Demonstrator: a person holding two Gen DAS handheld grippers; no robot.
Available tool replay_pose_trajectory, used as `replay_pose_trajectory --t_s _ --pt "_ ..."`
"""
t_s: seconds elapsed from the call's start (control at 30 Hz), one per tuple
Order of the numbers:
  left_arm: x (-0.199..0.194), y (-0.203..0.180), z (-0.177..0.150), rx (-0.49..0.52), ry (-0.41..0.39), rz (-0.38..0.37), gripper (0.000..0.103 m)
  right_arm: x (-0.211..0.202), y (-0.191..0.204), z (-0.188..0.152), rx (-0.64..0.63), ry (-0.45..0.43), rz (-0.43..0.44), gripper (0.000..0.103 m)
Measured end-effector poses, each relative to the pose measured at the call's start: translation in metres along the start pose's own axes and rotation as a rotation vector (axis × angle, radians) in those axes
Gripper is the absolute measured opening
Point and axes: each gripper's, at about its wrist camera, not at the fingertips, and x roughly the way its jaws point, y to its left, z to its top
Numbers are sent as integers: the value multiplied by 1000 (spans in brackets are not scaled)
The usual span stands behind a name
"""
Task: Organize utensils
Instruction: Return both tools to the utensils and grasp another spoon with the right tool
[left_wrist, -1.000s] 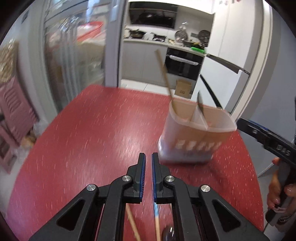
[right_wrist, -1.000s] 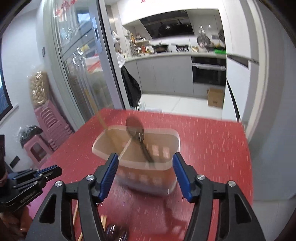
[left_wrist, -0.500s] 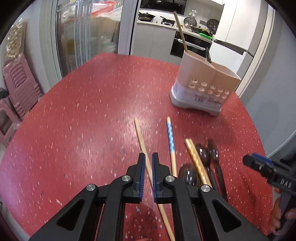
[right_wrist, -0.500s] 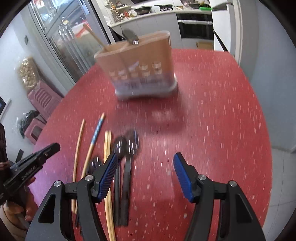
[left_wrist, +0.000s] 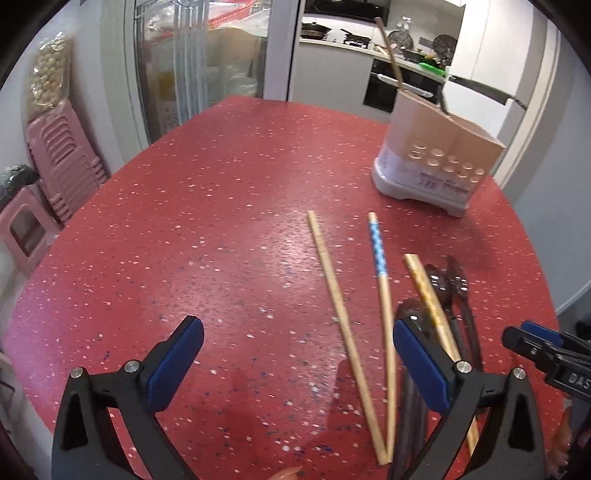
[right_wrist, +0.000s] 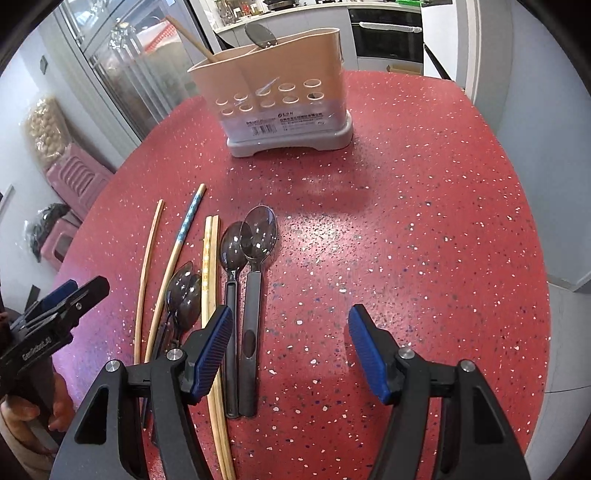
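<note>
Left wrist view: left gripper (left_wrist: 297, 360) jaws went from together to wide apart over chopsticks (left_wrist: 341, 317) on bench (left_wrist: 184, 221); right gripper (right_wrist: 290, 349) jaws apart too, ready to grab.

- Red speckled table (left_wrist: 229, 206): rounded edges.
- Stacked pink stools (left_wrist: 62, 155): on the floor off its left edge.
- Glass-door cabinet (left_wrist: 199, 62): past the far-left edge.
- Built-in oven (right_wrist: 386, 35): beyond the far edge.

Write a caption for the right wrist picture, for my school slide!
Open right gripper hovers over spoons and chopsticks on a red table, utensil holder behind.
</note>
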Motion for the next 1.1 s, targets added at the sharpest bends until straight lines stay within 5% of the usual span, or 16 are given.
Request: replay_pose_trajectory --t_s 0.3,0.63,1.1 --pt "37 4 5 -18 107 -5 103 18 5 3 -3 63 -37 69" --pt "58 -4 13 -10 115 33 103 34 17 13 -40 97 -63 68" --pt "86 -6 25 17 152 49 103 56 45 36 -179 164 -173 49"
